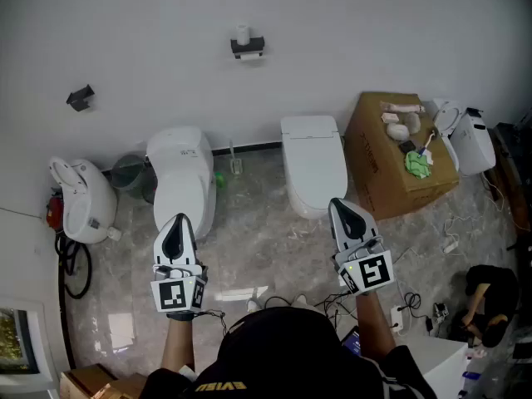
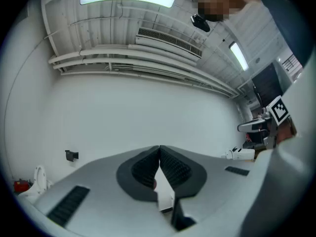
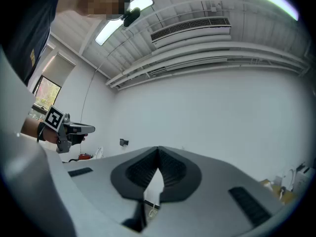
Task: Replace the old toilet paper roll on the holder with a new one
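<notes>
The left hand-held gripper (image 1: 178, 223) and the right hand-held gripper (image 1: 339, 206) are held with jaws together, pointed toward the white wall (image 1: 374, 32). A holder (image 1: 248, 48) with a white roll (image 1: 242, 34) on top is mounted there. Below, the left toilet (image 1: 184, 173) and the right toilet (image 1: 313, 163) are seen, a cardboard box (image 1: 391, 165) beside the latter.

The roll (image 1: 242, 34) on the wall holder (image 1: 248, 49) is too small to judge its fullness. Items (image 1: 399, 130) atop the cardboard box (image 1: 374, 173) are too small to name. The bottom edge cuts off brown boxes (image 1: 93, 383).
</notes>
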The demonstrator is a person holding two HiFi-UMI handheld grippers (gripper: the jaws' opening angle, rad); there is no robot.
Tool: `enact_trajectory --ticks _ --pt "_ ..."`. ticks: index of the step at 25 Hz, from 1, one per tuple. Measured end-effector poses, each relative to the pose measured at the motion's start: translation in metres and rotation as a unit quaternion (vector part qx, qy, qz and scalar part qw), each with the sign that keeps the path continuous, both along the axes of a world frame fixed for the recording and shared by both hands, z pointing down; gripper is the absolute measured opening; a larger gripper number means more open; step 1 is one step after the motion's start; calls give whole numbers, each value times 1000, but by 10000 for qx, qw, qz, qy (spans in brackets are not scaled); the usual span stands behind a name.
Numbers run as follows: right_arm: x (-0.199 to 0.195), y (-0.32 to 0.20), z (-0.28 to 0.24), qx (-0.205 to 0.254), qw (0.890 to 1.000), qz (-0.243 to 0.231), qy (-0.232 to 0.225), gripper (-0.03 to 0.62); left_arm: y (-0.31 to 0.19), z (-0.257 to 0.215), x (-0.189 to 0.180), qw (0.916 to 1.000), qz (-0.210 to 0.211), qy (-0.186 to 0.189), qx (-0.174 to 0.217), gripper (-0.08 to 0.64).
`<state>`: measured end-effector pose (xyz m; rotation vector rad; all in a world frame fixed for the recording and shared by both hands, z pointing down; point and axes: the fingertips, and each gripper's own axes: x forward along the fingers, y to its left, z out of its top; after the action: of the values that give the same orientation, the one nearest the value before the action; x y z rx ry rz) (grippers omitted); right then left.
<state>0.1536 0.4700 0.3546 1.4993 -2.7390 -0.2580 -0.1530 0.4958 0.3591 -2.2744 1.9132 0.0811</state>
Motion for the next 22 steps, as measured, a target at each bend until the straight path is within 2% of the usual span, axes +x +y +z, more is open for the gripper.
enact_trajectory --ticks 6,13,22 --pt "11 -3 3 -22 10000 -4 21 -6 0 7 5 9999 -58 -3 -94 12" --pt "11 -6 8 -148 9999 -28 42 -6 -1 -1 8 9999 -72 -95 56 12" --pt "13 -7 14 -222 9997 -17 -82 -5 -2 4 4 9998 -138 -134 -33 12"
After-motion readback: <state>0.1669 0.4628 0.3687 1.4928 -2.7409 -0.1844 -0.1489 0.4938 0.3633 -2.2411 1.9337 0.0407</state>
